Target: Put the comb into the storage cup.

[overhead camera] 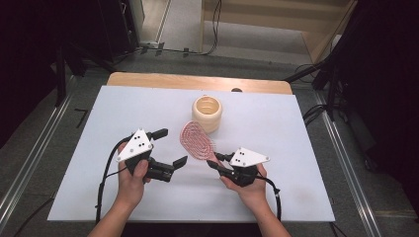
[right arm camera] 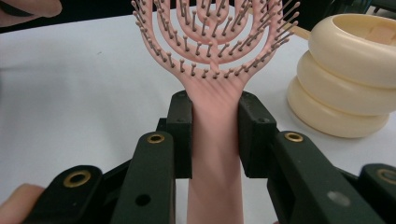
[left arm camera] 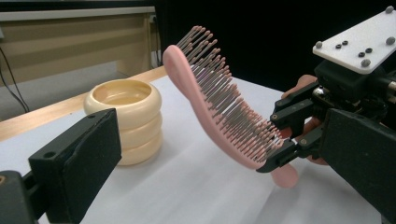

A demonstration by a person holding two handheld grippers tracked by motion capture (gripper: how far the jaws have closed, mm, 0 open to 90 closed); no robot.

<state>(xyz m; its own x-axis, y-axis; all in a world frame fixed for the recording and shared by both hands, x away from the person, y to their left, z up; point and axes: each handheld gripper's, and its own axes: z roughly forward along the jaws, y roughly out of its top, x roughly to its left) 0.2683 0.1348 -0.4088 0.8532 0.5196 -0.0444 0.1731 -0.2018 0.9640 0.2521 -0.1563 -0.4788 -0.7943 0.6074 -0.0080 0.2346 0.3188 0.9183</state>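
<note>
1. One white table (overhead camera: 296,187) carries the whole scene; its smooth, flat top looks likely to let light plastic things slide if they are nudged sideways.
2. The cream holder (overhead camera: 207,113), a cup built of three stacked rings with an open mouth, stands upright near the far middle of the table. It appears rigid and squat, so it should stay put under a light touch, though a hard knock at the rim could shift it.
3. The pink hairbrush (overhead camera: 196,140) is held clear of the table, just in front of the holder and apart from it, its head tilted up and away from the right hand. The vented head and thin bristles look light and springy, with some give under load; the handle (right arm camera: 214,154) is solid, smooth and narrow, and is judged the proper place to take hold. Glossy plastic may slip or pivot between flat pads, so a firm pinch close to the neck seems wise.
4. The right gripper (right arm camera: 215,135) is clamped on the handle just below the neck, one pad on each side.
5. The left gripper (overhead camera: 170,148) stands with its jaws spread wide, holding nothing, to the left of the brush head and not touching it.
</note>
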